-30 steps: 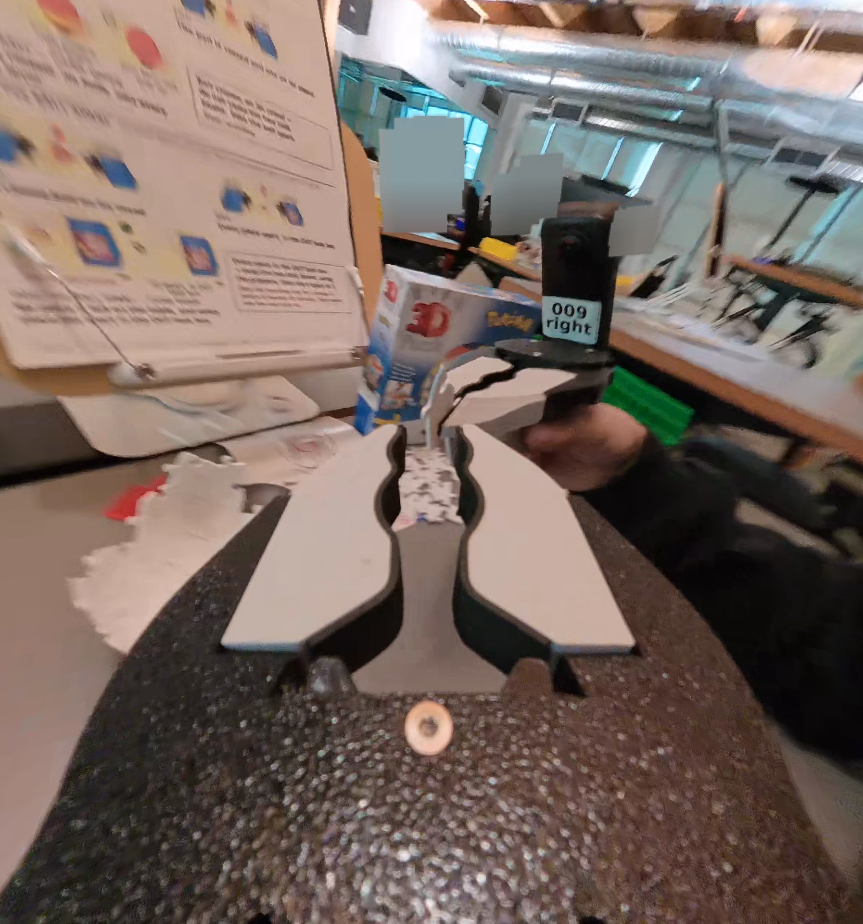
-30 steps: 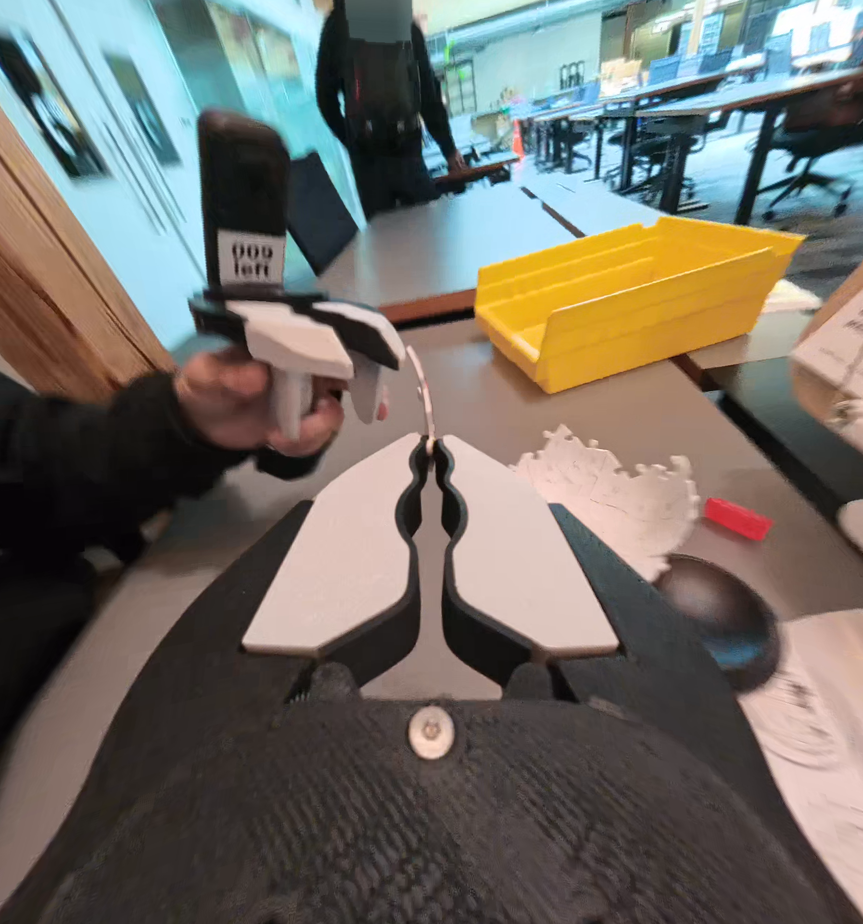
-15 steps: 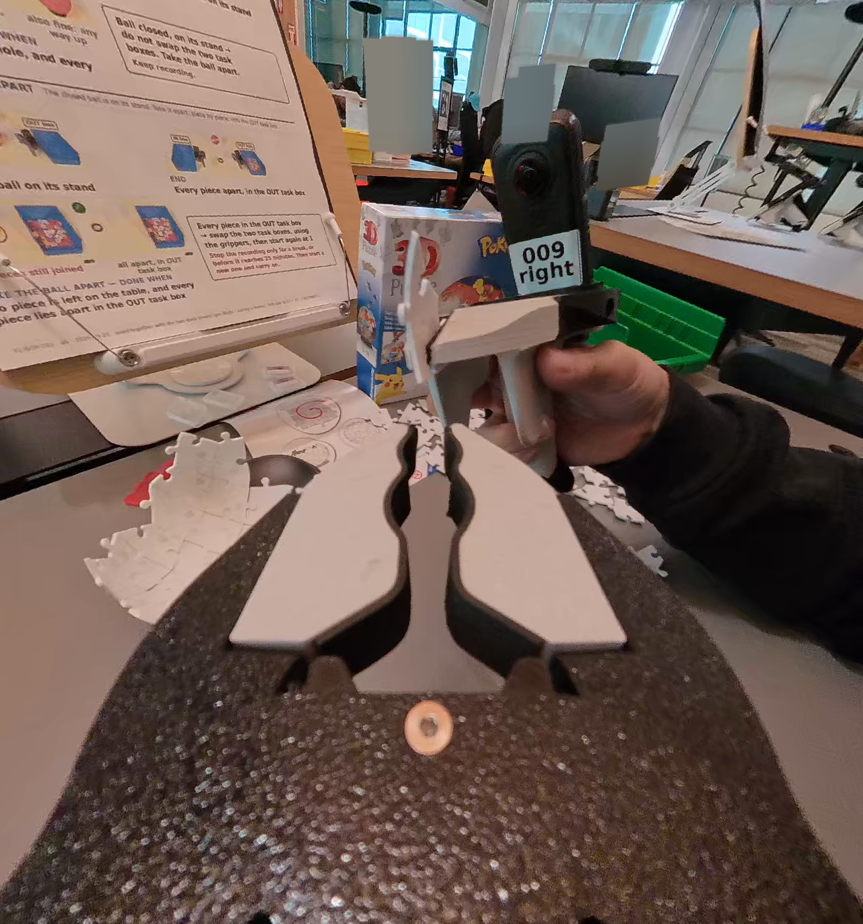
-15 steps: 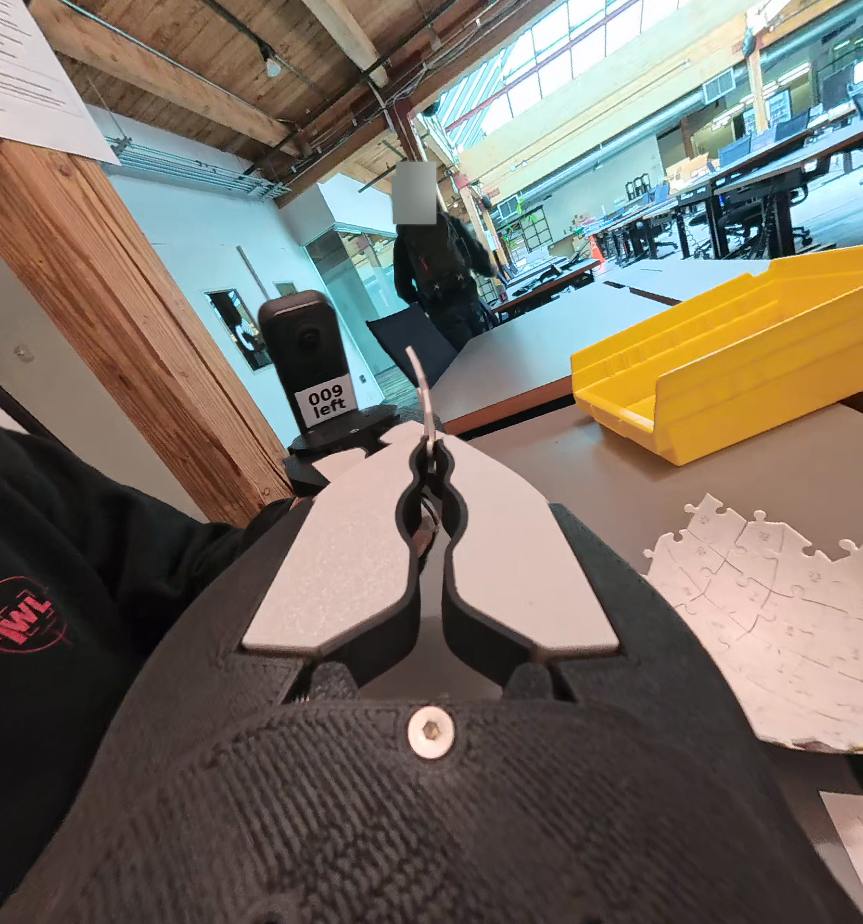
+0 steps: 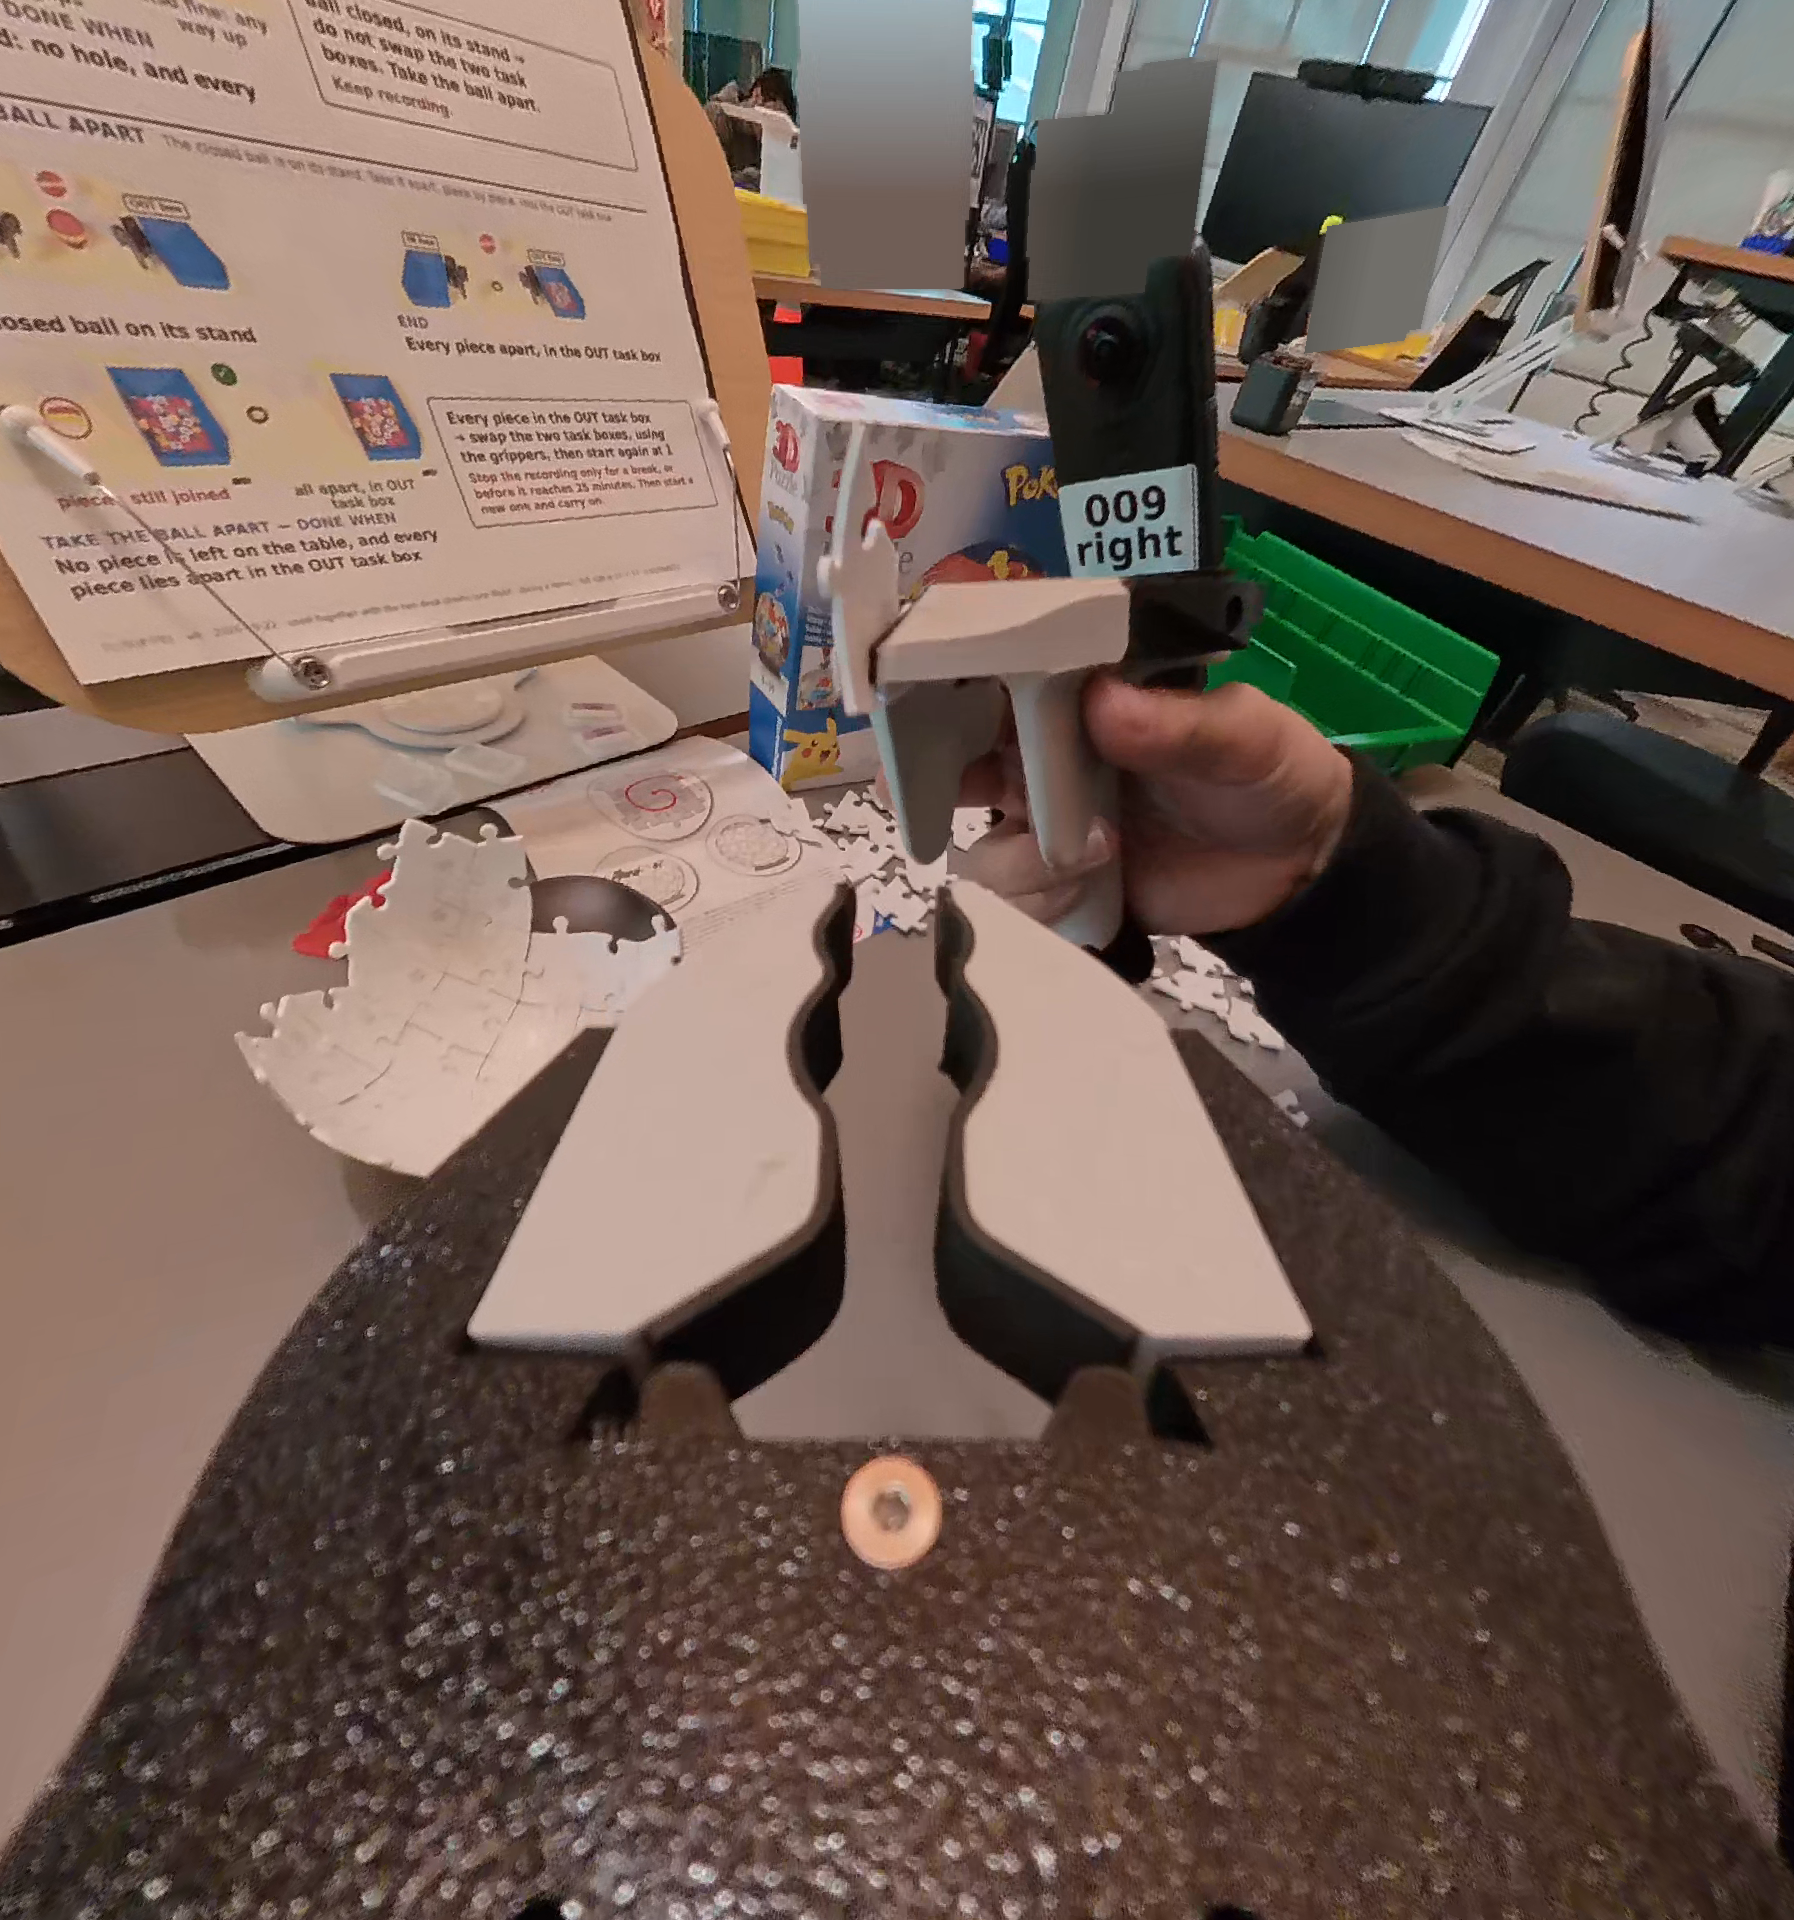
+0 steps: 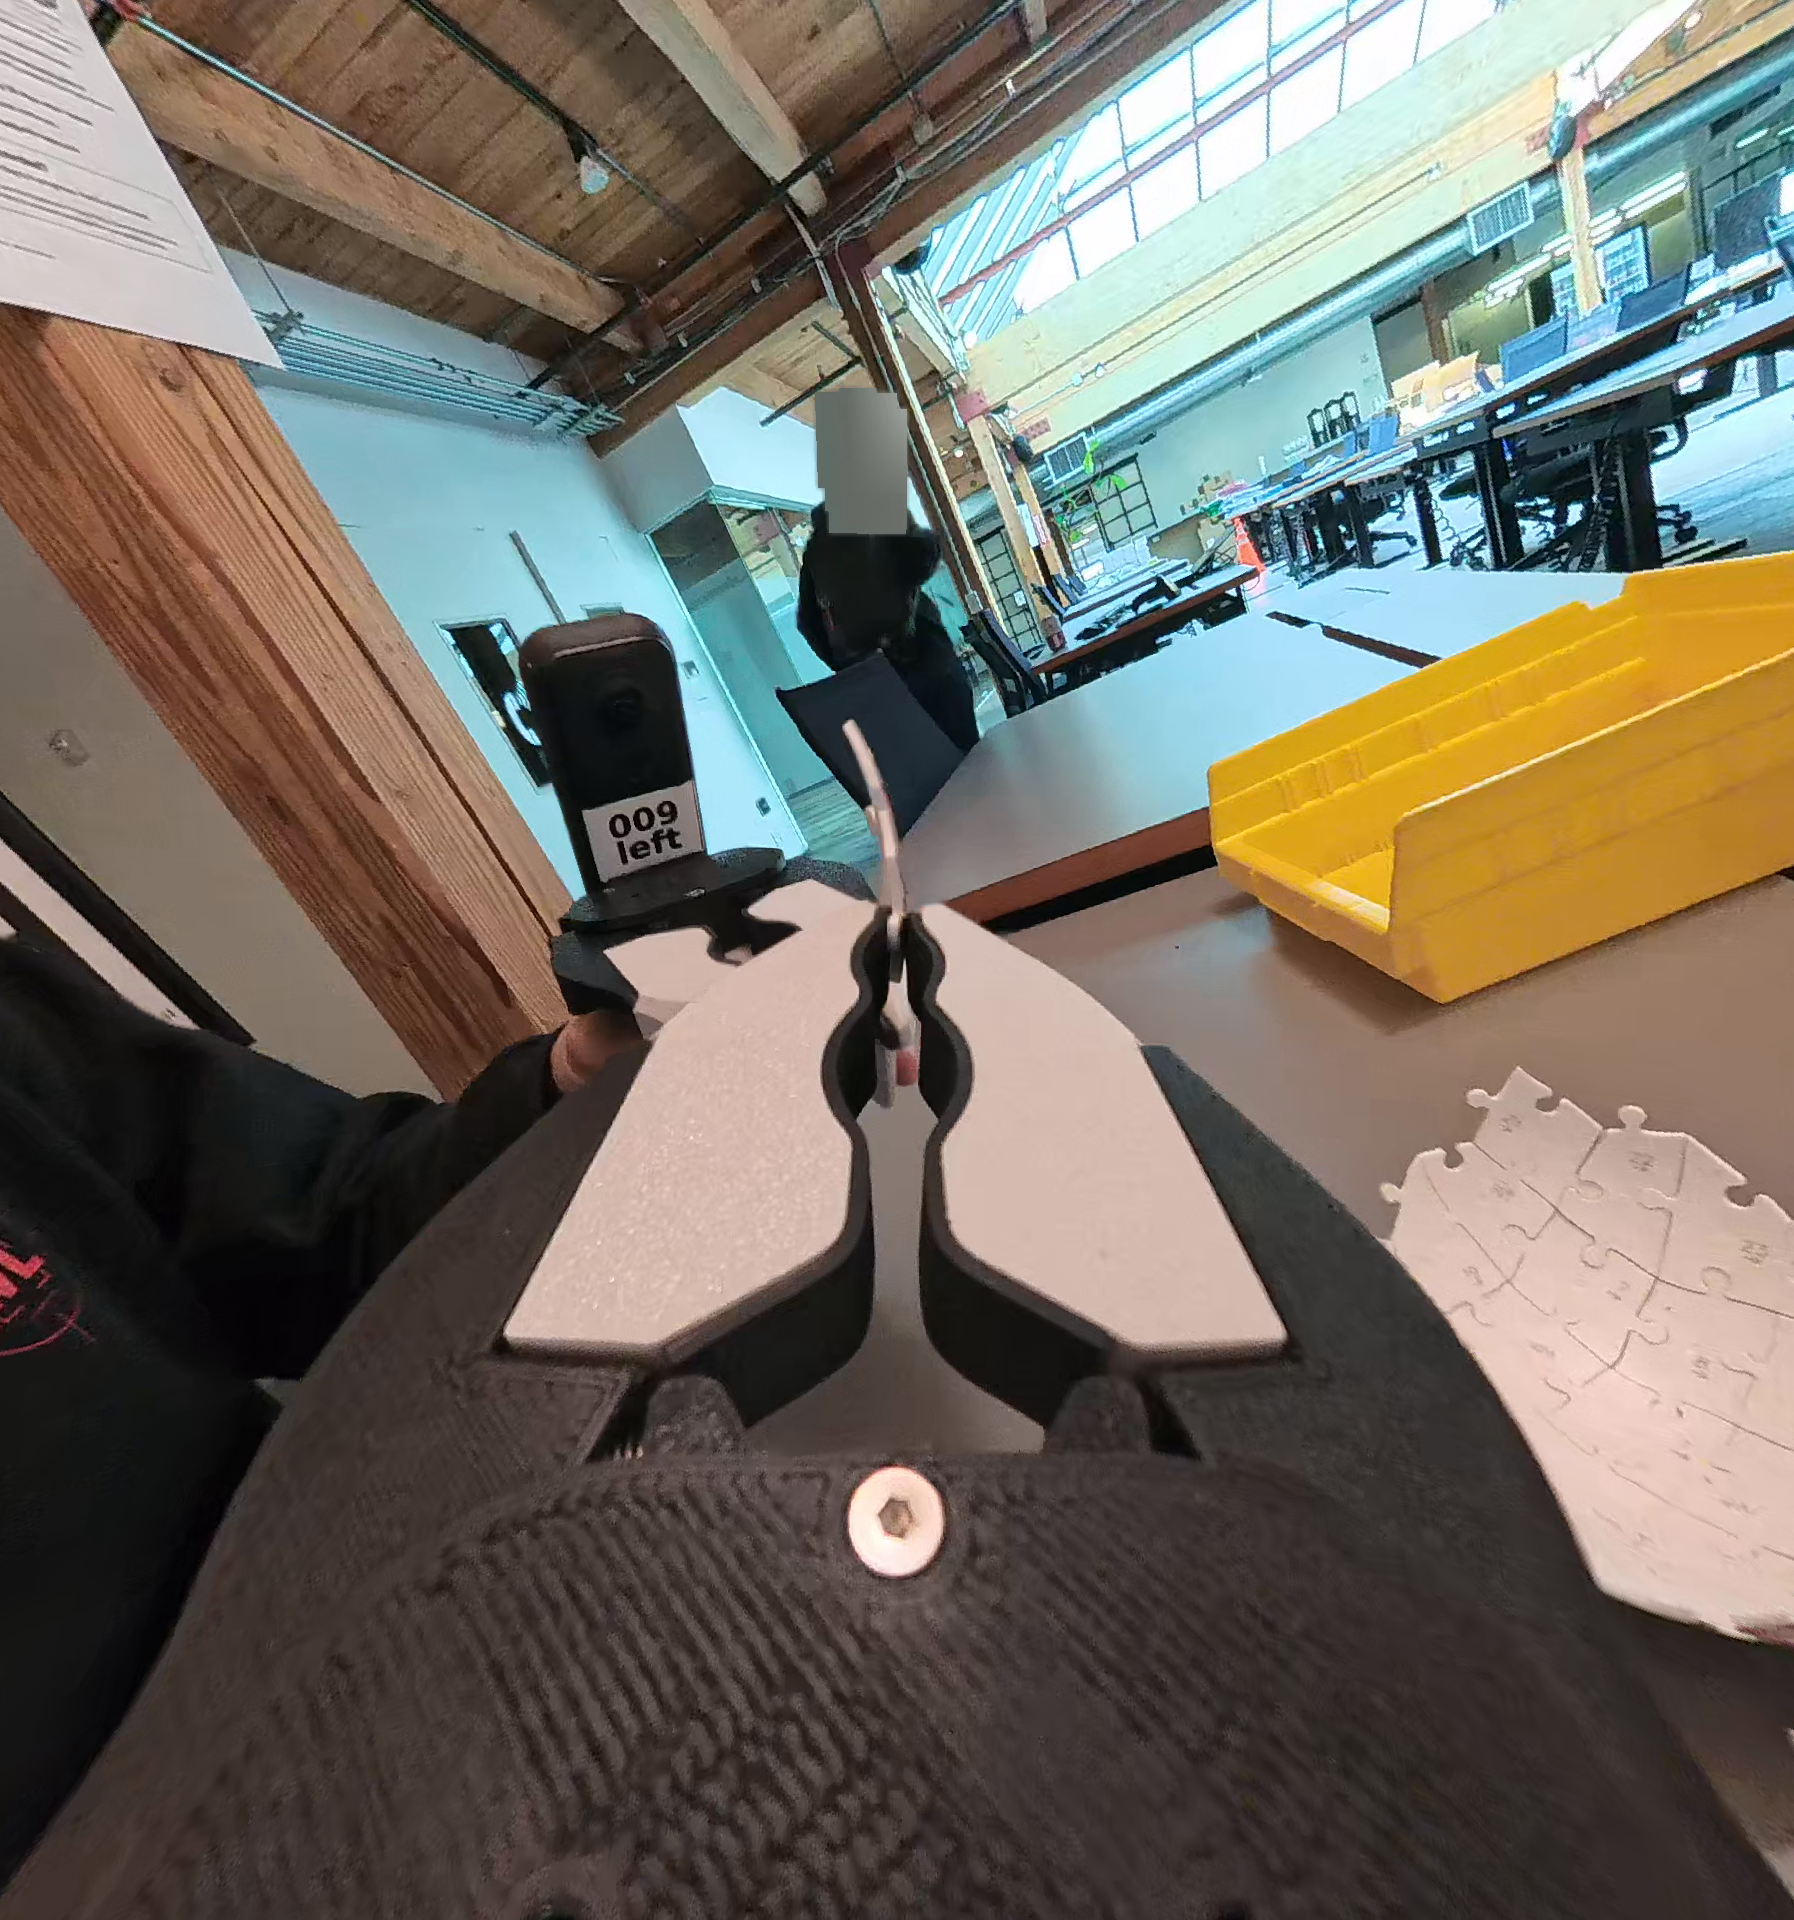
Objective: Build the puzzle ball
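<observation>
change: right gripper [image 6: 898, 935] now raised off the table, presenting its piece toward the left, so a handover or regrip looks likely | right: pinching curved white puzzle piece [image 5: 851, 582] edge-on | left gripper [image 5: 893, 914]: slightly spread, empty | half-built shell [image 5: 405, 1029] on table [image 5: 93, 1195]

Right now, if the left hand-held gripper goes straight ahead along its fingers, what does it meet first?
Probably the right hand-held gripper and the hand holding it, raised just past the left hand-held gripper, whose jaws are open and empty. Below that line loose puzzle pieces lie on the table. Depth is unclear.
</observation>
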